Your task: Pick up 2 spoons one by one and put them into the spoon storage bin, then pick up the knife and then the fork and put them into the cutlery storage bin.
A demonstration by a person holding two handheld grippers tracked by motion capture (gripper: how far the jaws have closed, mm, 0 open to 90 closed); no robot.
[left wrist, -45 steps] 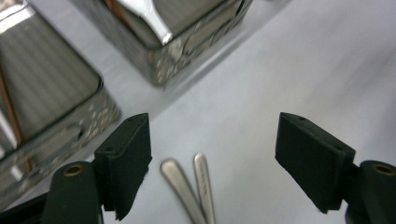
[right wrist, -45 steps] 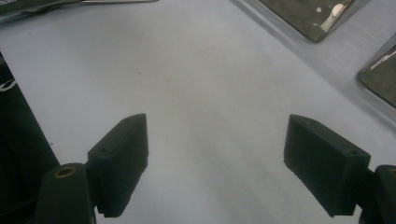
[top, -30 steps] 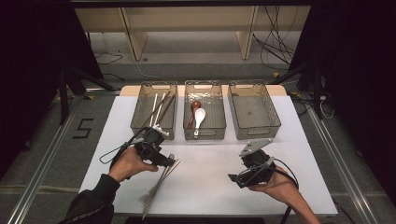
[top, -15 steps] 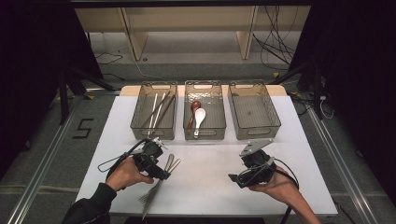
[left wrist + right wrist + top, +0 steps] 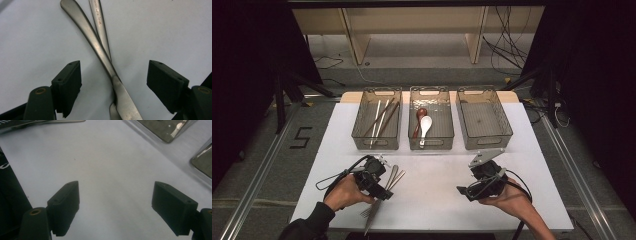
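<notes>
Left tongs (image 5: 113, 82) lower over cutlery (image 5: 100, 50); handle stamp perhaps illegible.

Metal cutlery (image 5: 384, 192): bare steel pieces lie flat in a loose pile on the white table's near-left part. Two handles (image 5: 96, 37) cross, one over the other, fanning apart toward the bins. Fork tines (image 5: 368, 212) point at the near table edge.

In the left gripper view the crossed steel handles (image 5: 100, 50) run past the edges, their ends unseen.
</notes>
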